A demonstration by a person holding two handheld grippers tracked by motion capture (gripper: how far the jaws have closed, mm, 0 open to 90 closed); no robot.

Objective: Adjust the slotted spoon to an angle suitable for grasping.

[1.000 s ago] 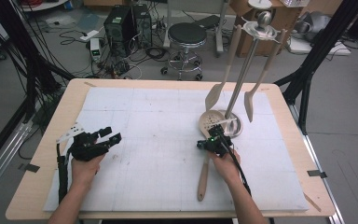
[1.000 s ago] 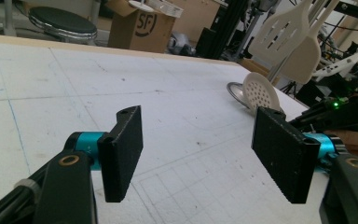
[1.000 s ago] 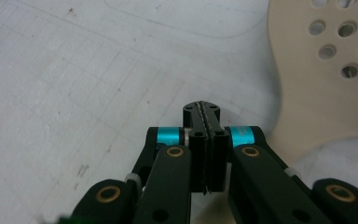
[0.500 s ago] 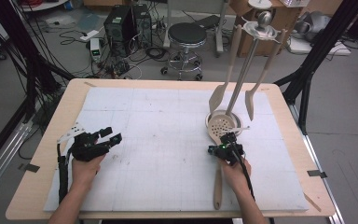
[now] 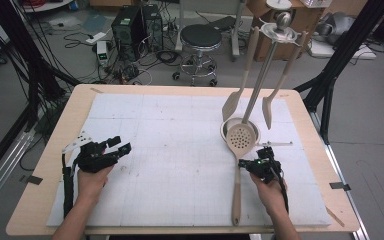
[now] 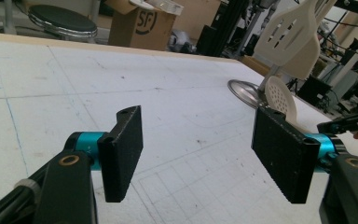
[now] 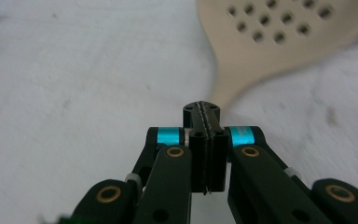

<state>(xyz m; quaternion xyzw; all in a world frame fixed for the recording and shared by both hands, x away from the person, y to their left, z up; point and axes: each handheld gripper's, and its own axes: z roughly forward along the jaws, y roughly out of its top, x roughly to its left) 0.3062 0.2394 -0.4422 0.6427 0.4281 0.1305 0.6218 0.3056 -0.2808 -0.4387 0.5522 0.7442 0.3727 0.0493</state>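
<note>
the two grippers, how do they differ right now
The left gripper has its jaws wide open with nothing between them; the right gripper is shut, pads together. The left gripper sits far from the beige perforated wooden spoon; the right gripper is right beside its handle. Both are black with teal joints, low over the white mat.

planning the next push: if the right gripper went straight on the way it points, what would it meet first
Most likely the skimmer: its holed head lies just ahead of the shut right gripper, though the gap is hard to judge.
</note>
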